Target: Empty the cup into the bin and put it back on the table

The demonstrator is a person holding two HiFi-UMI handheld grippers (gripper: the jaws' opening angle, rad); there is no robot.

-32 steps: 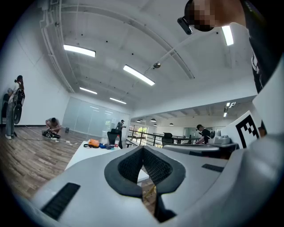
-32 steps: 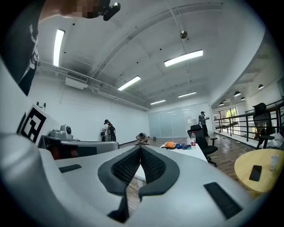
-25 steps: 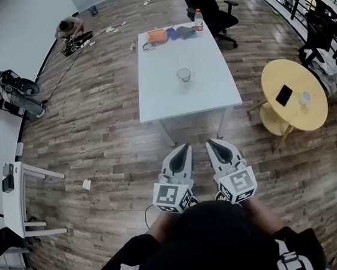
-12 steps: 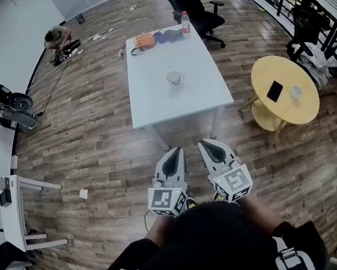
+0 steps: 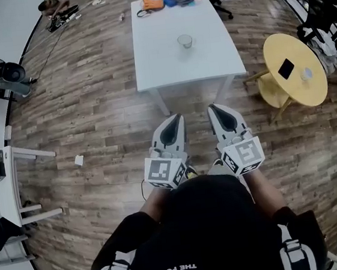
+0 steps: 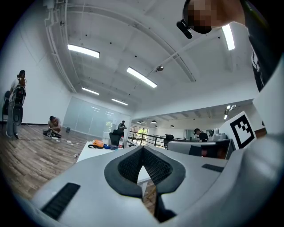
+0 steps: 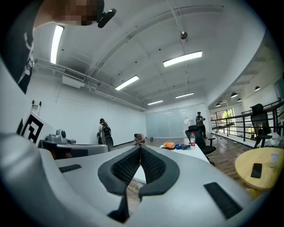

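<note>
Slowly the person has edged toward the table (image 5: 149, 73); its cup (image 5: 185, 40) waits untouched, left gripper (image 5: 177, 118) and right gripper (image 5: 213, 108) closed, empty.

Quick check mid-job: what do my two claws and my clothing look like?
The left claw and right claw are light grey, tapering shells with dark, mesh-textured pads inside. Each carries a cube with black-and-white square markers near the hand. You wear a black top with white lettering.
</note>
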